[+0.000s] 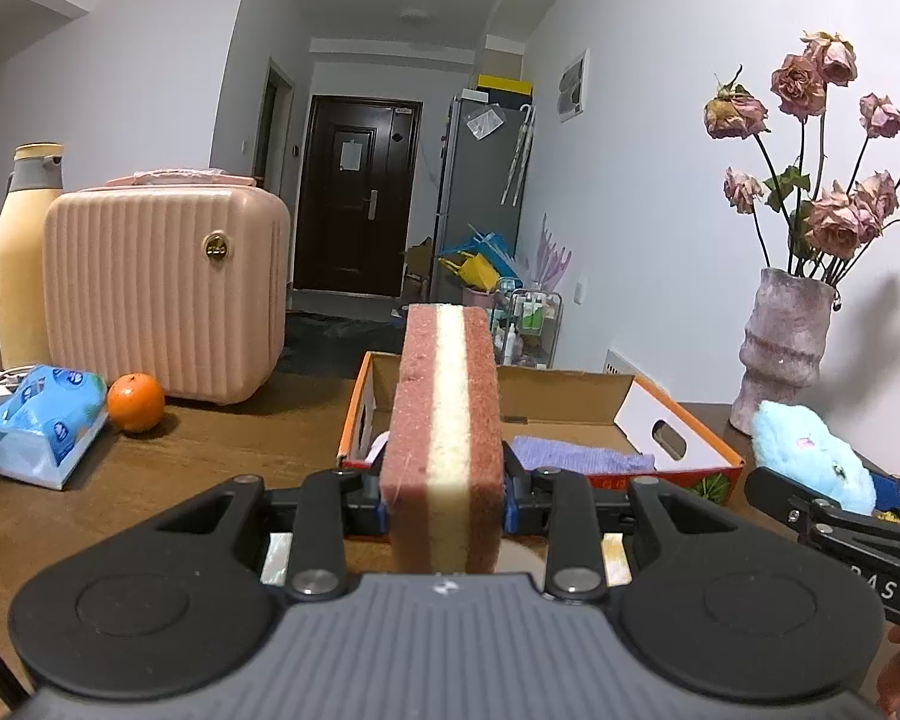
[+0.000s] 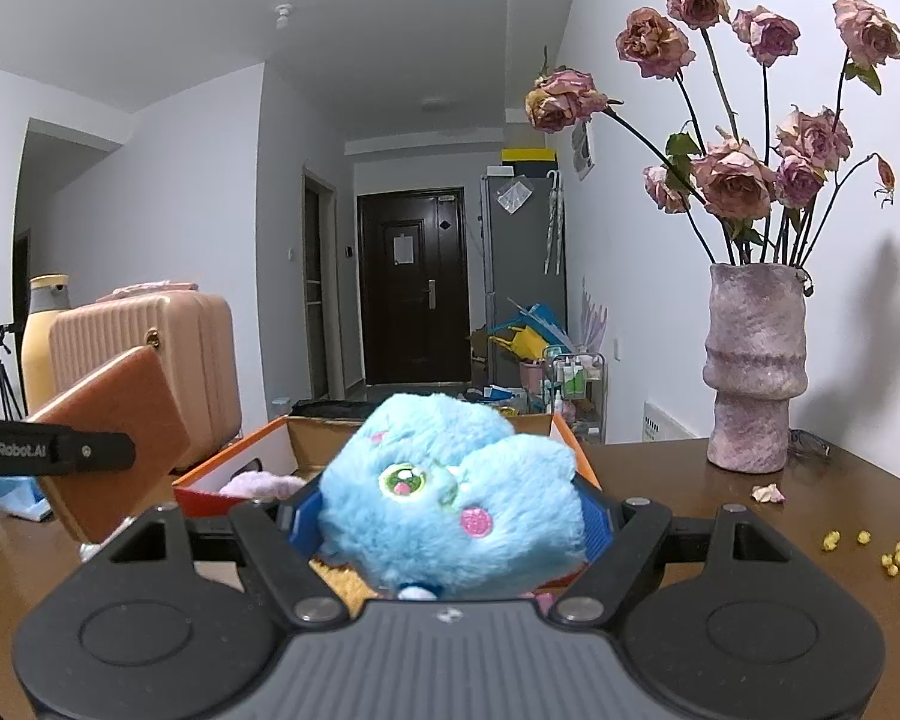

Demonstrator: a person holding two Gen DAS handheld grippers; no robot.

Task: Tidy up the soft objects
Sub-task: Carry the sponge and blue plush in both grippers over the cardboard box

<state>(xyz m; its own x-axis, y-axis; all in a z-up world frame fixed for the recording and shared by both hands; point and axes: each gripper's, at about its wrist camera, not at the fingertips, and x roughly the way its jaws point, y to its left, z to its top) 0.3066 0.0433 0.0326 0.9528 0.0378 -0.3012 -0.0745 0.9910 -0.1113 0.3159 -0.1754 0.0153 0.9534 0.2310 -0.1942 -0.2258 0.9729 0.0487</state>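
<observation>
Hallway room, brown wooden surface (image 1: 222,450). Orange-rimmed cardboard box (image 1: 678,420) ahead, purple cloth (image 1: 582,455) already inside. Left gripper (image 1: 444,492) clamped tight on upright sponge (image 1: 444,420); right gripper (image 2: 450,516) spread wide yet gripping blue plush toy (image 2: 444,480). Both held raised just before box, likely for dropping in.

a pink sponge (image 1: 444,438) with a cream middle layer stands on edge, pinched between the left fingers (image 1: 513,495). a fluffy blue plush (image 2: 450,492) with a green eye sits squeezed between the right fingers (image 2: 597,519).
</observation>
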